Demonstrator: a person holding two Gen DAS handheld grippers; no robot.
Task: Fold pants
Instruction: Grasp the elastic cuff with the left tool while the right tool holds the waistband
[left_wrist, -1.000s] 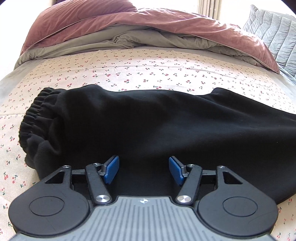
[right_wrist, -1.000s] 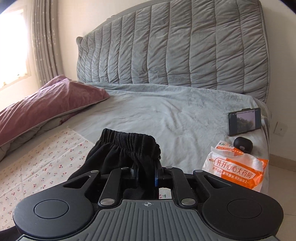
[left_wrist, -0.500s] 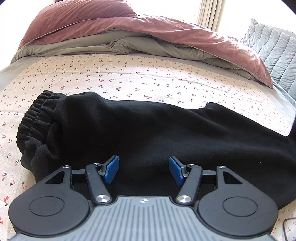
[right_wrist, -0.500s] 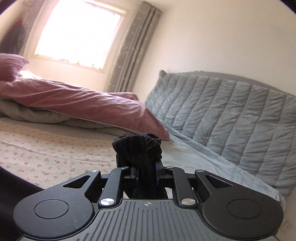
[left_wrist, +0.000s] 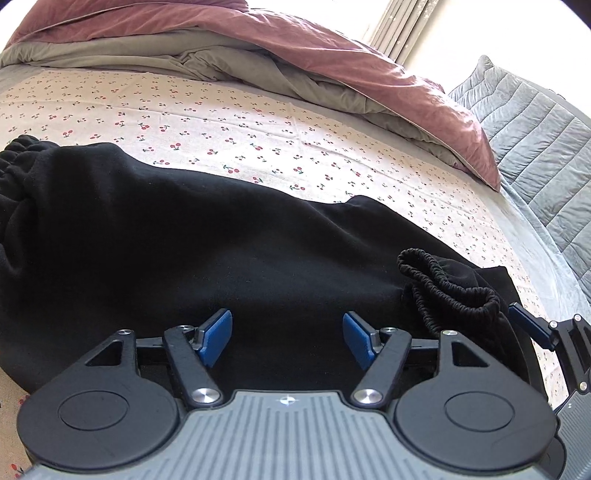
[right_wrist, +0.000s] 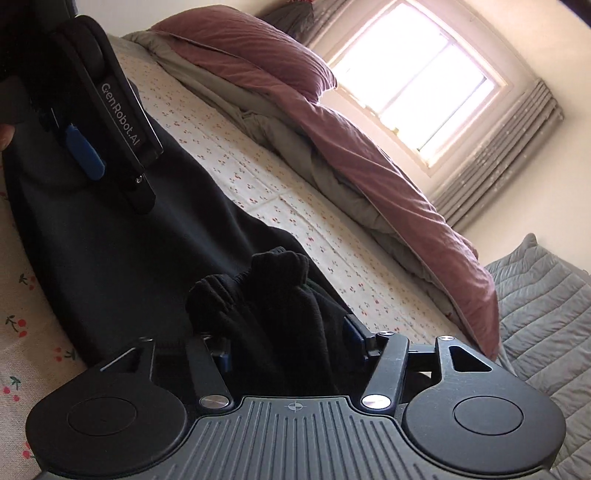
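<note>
Black pants lie lengthwise across the cherry-print sheet, elastic waistband at the far left. My left gripper is open and empty, low over the pants' near edge. The ribbed leg cuffs are folded back over the pants at the right. My right gripper has its jaws apart with the bunched cuffs lying between them. One of its blue pads shows in the left wrist view. The left gripper's body shows in the right wrist view.
A mauve and grey duvet is heaped along the far side of the bed. A grey quilted headboard stands at the right. A bright window with grey curtains is beyond.
My right gripper carried the cuffs leftward over the pants and its jaws have opened; the cuffs now rest near the left gripper. The left gripper stayed open, shifting slightly.
</note>
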